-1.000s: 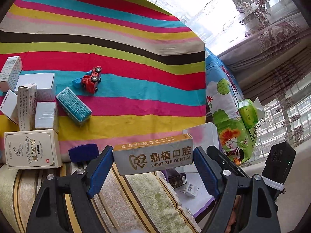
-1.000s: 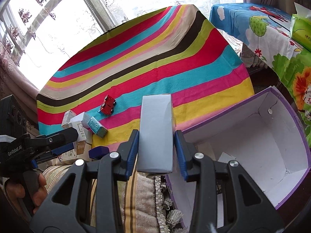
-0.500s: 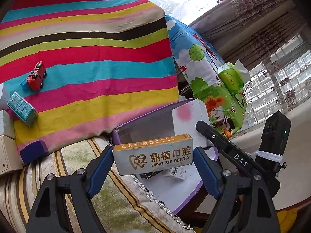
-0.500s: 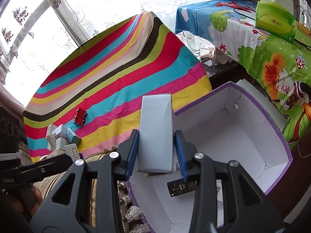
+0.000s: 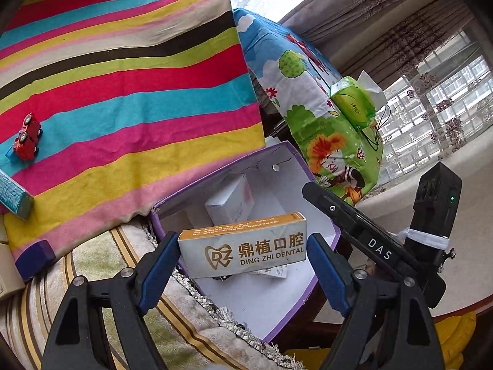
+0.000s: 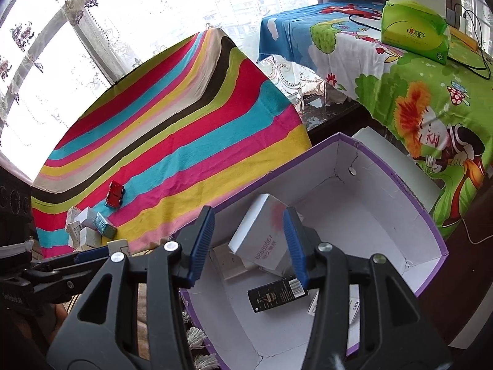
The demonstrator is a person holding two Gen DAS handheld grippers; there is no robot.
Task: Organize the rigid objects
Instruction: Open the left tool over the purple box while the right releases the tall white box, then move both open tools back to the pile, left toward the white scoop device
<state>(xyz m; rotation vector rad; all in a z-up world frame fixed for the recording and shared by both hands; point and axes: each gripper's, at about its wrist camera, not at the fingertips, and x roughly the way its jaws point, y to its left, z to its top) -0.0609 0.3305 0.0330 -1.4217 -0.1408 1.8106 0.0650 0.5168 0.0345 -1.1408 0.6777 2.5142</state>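
My left gripper (image 5: 243, 248) is shut on the Ding Zhi Dental box (image 5: 243, 248), a white and orange carton held level over the near edge of the purple storage box (image 5: 295, 163). My right gripper (image 6: 249, 243) is open above the same purple box (image 6: 431, 225). A white box with a pink patch (image 6: 262, 237) lies tilted inside, below the jaws and free of them; it also shows in the left wrist view (image 5: 229, 202). A black carton (image 6: 275, 294) lies on the box floor.
A red toy car (image 5: 27, 137) and a teal box (image 5: 12, 195) lie on the striped cloth (image 5: 123, 92). Several small boxes (image 6: 87, 228) cluster at its left. A green tissue pack (image 6: 413, 32) sits on the cartoon-print table. The right gripper's arm (image 5: 366, 237) crosses beside the purple box.
My right gripper has opened and dropped the white box into the purple box. My left gripper has carried the dental box rightward over the purple box.
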